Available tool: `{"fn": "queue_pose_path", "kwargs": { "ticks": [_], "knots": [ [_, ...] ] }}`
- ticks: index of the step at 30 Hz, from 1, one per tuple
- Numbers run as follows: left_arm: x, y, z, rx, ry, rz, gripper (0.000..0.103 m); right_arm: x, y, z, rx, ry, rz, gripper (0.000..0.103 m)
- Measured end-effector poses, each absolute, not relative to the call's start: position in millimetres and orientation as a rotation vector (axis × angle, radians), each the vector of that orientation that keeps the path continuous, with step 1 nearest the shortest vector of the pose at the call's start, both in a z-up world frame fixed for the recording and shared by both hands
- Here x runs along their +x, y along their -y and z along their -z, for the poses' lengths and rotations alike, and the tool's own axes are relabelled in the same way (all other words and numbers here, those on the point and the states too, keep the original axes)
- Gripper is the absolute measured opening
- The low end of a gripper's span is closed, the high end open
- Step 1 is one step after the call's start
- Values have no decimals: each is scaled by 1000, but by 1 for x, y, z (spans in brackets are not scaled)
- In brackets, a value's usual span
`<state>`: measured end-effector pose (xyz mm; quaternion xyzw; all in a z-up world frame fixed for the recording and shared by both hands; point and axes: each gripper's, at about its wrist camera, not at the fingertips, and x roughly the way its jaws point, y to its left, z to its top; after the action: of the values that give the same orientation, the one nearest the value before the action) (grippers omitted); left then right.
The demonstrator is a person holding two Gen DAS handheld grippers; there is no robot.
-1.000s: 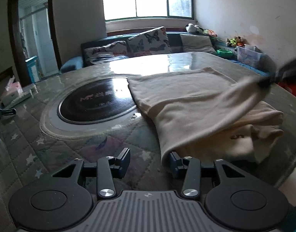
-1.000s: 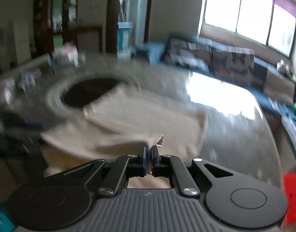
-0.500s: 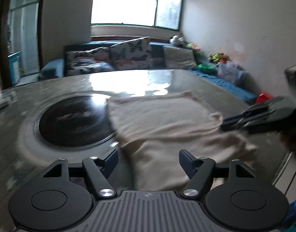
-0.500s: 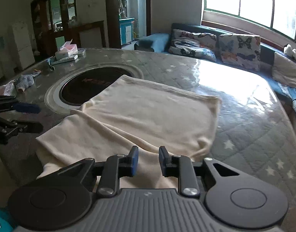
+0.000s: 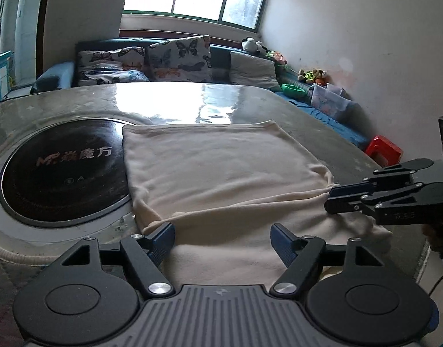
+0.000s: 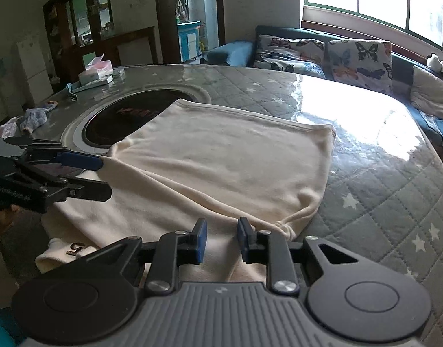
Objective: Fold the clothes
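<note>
A cream garment (image 5: pixel 221 167) lies folded on the round table, its far part laid flat over its near part; it also shows in the right wrist view (image 6: pixel 221 156). My left gripper (image 5: pixel 223 238) is open wide, its jaws over the garment's near left edge. In the right wrist view it (image 6: pixel 103 176) reaches in from the left, at the fold's corner. My right gripper (image 6: pixel 220 238) is open a little, empty, just above the fold's near edge. In the left wrist view it (image 5: pixel 330 199) comes in from the right, touching the fold's right corner.
A black round hotplate (image 5: pixel 62 167) is set in the table (image 6: pixel 380 179) left of the garment. A tissue box (image 6: pixel 95 70) and small clutter (image 6: pixel 33 118) lie at the far left. A sofa with butterfly cushions (image 5: pixel 178 55) stands behind. A red stool (image 5: pixel 383 150) is at the right.
My right gripper carried the garment's edge over, let go and opened. The top layer now lies flat. My left gripper has opened wider and moved to the near left edge.
</note>
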<state>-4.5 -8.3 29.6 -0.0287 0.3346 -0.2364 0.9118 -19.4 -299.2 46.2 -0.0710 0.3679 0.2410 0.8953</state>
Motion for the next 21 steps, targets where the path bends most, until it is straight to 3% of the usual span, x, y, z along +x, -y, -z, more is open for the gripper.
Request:
{"fn": "queue_pose_path", "kwargs": {
  "ticks": [3, 9, 13, 21],
  "knots": [
    [-8, 9, -36, -65, -666, 499, 94, -23, 297, -48, -169, -752, -507, 25],
    [1, 18, -34, -28, -660, 436, 94, -29, 293, -53, -212, -730, -521, 27],
    [-8, 12, -38, 22, -611, 399, 97, -34, 291, -56, -241, -715, -531, 44],
    [-29, 8, -25, 133, -603, 290, 99, -50, 285, -49, -313, -715, -559, 49]
  ]
}}
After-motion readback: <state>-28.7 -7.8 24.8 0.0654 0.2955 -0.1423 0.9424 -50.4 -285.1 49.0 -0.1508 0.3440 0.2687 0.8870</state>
